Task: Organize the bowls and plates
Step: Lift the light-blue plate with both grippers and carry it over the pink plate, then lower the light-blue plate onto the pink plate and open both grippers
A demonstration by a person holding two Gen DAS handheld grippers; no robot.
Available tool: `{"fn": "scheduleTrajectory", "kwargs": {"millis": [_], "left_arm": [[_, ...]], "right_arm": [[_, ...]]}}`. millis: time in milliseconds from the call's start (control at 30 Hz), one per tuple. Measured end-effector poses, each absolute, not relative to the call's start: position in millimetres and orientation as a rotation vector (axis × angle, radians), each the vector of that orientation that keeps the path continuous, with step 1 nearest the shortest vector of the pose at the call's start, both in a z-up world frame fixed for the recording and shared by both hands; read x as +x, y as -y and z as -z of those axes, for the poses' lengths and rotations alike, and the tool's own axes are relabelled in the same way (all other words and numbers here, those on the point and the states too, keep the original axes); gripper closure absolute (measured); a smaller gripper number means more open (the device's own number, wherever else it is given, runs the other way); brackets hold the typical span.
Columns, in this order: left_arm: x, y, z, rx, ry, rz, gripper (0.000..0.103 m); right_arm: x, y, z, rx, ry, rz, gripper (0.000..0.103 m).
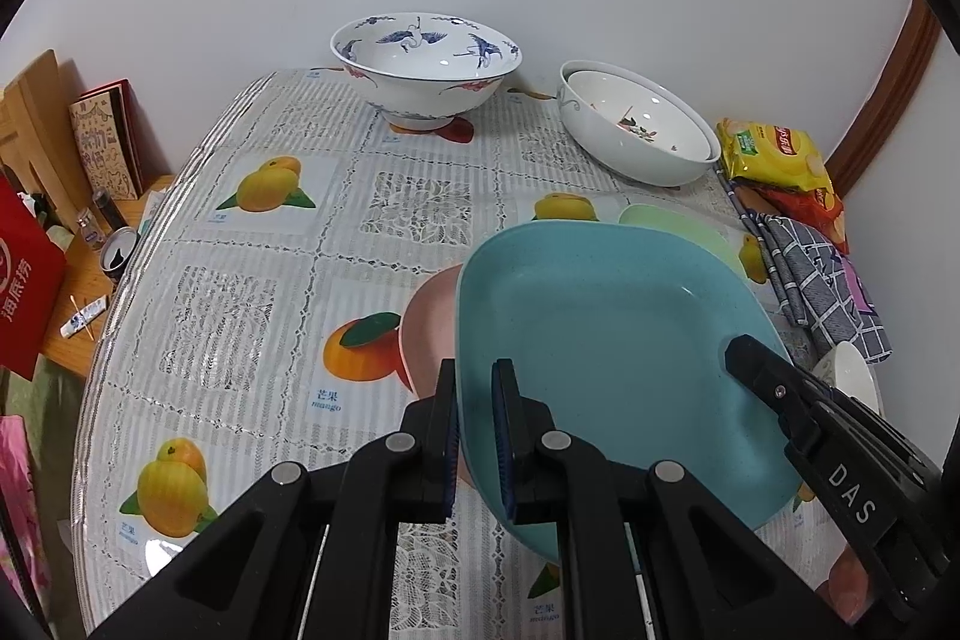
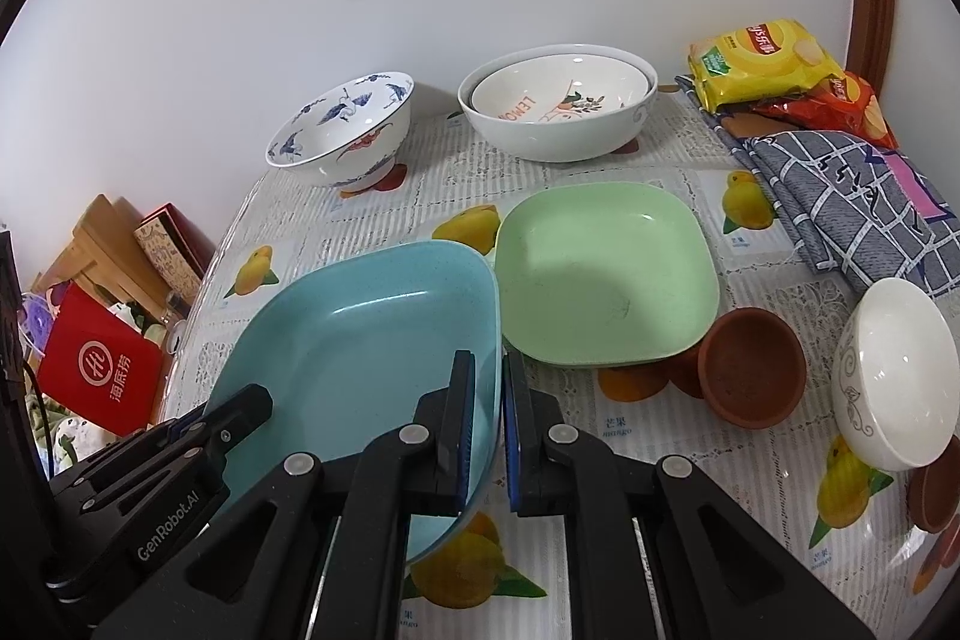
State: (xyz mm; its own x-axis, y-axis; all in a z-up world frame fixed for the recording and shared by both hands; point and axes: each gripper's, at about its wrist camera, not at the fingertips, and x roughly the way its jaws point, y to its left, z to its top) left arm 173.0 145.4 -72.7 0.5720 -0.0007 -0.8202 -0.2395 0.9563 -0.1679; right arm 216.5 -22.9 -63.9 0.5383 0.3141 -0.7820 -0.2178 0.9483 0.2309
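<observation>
A blue square plate (image 1: 600,340) is held between both grippers, tilted above the table. My left gripper (image 1: 477,430) is shut on its left rim. My right gripper (image 2: 487,418) is shut on its right rim (image 2: 360,340); the right gripper also shows in the left wrist view (image 1: 774,388). A pink plate (image 1: 429,334) lies under the blue one. A green square plate (image 2: 606,274) lies flat beside it. A blue-patterned bowl (image 2: 345,130) and two nested white bowls (image 2: 558,106) stand at the back by the wall.
A small white bowl (image 2: 894,370) and brown clay dishes (image 2: 750,364) sit at the right. A checked cloth (image 2: 852,208) and snack bags (image 2: 762,58) lie at the back right. The table's left edge drops to a cluttered side shelf (image 1: 78,244).
</observation>
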Motion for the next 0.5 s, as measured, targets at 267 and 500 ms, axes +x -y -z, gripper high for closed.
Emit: {"fn": "scheduleTrajectory", "kwargs": {"millis": [267, 500], "left_arm": [[179.1, -148.6, 79.6, -0.277, -0.970, -0.173, 0.092], [185.5, -147.1, 92.3, -0.271, -0.998, -0.204, 0.092]], "right_arm": [[227.4, 15.9, 70.9, 0.095, -0.962, -0.343, 0.094], [241.9, 13.3, 83.1, 0.088, -0.976, -0.379, 0.093]]}}
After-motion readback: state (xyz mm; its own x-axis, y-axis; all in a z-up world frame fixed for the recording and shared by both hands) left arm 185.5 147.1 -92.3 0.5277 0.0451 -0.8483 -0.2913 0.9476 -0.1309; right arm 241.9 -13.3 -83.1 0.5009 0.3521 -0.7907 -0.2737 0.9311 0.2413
